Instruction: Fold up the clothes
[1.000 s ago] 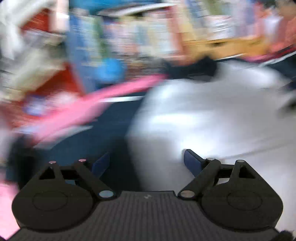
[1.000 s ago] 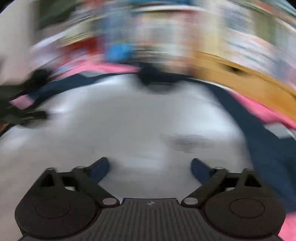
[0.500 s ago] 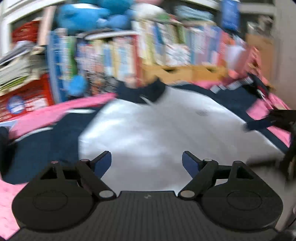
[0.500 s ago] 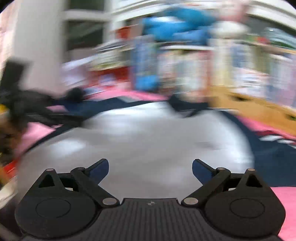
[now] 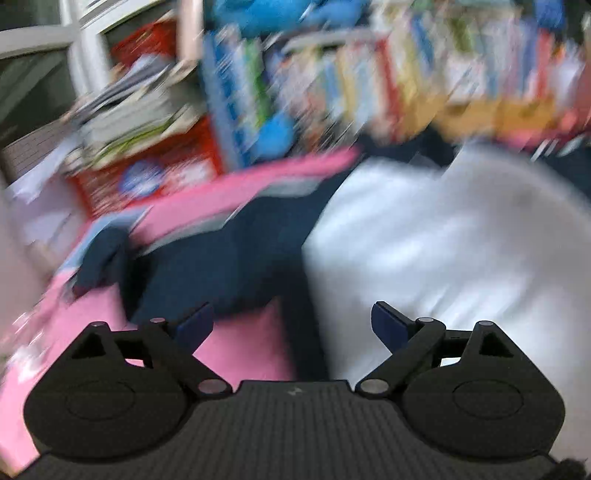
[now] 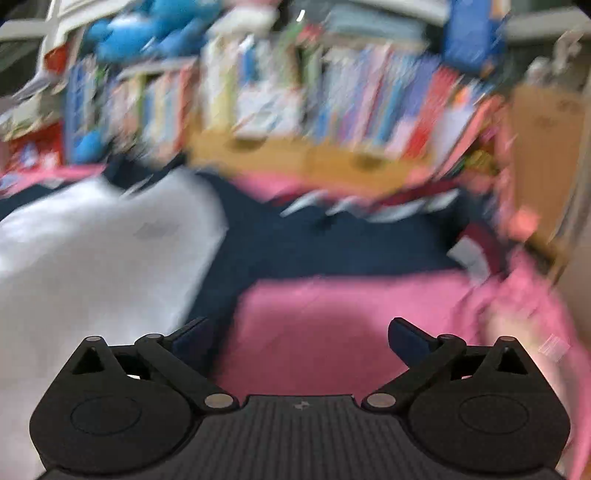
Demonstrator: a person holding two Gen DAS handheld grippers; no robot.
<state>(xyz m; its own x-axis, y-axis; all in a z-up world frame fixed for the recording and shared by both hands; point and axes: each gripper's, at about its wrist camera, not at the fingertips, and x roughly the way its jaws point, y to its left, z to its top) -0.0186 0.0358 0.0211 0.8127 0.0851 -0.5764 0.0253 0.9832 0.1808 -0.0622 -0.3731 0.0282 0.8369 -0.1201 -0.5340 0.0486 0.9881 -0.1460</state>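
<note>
A crowded bookshelf [image 6: 295, 92] of bright, blurred book spines fills the background of both wrist views, with blue plush toys [image 6: 140, 33] on top of it and a pale wooden ledge [image 6: 314, 158] at its foot. In front of the shelf lies a pink bed cover [image 6: 332, 325]; we take the bookshelf as our landmark throughout.

On the cover, on our side of the shelf, we see the garment to be folded: a white shirt body [image 5: 443, 240] with dark navy sleeves [image 5: 229, 266] and a navy collar, spread flat with the collar end toward the shelf. In the left wrist view one navy sleeve stretches away to the left of the white body; in the right wrist view the other sleeve [image 6: 351, 240] runs to the right, parallel to the shelf front.

The left gripper [image 5: 291, 323] hangs over the edge where white body, navy sleeve and pink cover meet. Its blue-padded fingers [image 5: 388, 325] stand wide apart, having just spread further, and nothing lies between them.

The right gripper [image 6: 299, 336] hangs over bare pink cover, just beside the white body. Its fingers [image 6: 406, 339] are likewise spread fully, having just widened, and grasp nothing. Motion blur hides finer detail.
</note>
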